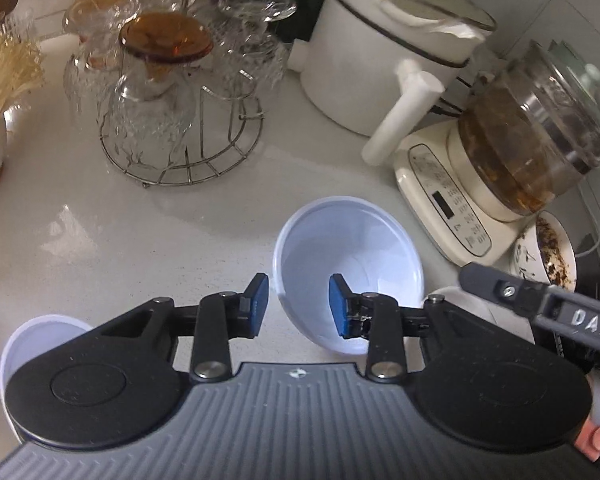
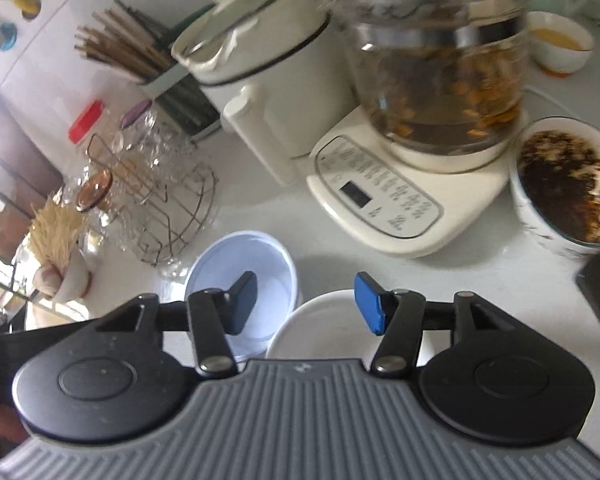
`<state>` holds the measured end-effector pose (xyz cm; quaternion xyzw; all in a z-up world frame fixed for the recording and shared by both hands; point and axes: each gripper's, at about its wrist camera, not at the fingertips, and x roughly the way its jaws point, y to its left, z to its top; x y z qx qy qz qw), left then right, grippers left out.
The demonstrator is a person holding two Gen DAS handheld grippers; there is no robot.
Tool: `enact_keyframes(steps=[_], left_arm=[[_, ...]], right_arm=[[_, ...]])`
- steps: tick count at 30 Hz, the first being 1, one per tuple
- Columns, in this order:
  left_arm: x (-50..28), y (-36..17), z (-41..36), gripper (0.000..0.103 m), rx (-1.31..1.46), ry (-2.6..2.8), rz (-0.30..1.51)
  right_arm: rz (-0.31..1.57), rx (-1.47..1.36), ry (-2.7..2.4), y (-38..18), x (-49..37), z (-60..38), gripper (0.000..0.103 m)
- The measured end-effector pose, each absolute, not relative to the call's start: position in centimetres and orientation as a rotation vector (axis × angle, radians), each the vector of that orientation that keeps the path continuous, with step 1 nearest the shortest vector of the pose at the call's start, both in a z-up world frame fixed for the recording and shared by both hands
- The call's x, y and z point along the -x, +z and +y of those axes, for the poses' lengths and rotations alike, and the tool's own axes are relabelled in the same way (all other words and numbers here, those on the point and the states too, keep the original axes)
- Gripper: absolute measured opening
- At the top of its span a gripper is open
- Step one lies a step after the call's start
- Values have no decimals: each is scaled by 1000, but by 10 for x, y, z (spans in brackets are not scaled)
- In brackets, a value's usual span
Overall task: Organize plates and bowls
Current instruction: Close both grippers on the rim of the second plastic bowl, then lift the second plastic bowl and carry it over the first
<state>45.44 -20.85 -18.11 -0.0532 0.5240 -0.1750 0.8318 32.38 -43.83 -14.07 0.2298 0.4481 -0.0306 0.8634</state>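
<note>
Left gripper (image 1: 298,306) fingers spread apart either side of the near rim of the pale blue bowl (image 1: 350,268), not yet clamped; right gripper (image 2: 306,304) fingers likewise apart and empty, hovering over the white plate (image 2: 324,328) lying just beside that bowl. Early going by the look of it: nothing stacked, a second pale bowl (image 1: 40,332) well apart toward the near left edge of the surface (image 1: 140,232). Crowded white surface beyond, with glass rack (image 1: 180,120), white pot (image 1: 380,60), tea kettle (image 1: 536,136) on its base and a bowl of tea dregs (image 2: 564,188) toward the right edge
</note>
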Motion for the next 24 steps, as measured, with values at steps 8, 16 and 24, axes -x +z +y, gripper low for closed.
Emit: enact_keyframes(steps=[8,16,24], left_arm=[[-464,-200,-203,26,138,-289,1145],[-475,-205,-210,13,140,-288,1165],[-481,-204,-214,8,140,-290,1183]], right_arm=[[993,-423,-28,-165,-352,-429,42],[1031,-409,9,-182,-370,-430,24],[1039,-412,46,-181,-376,-425,12]])
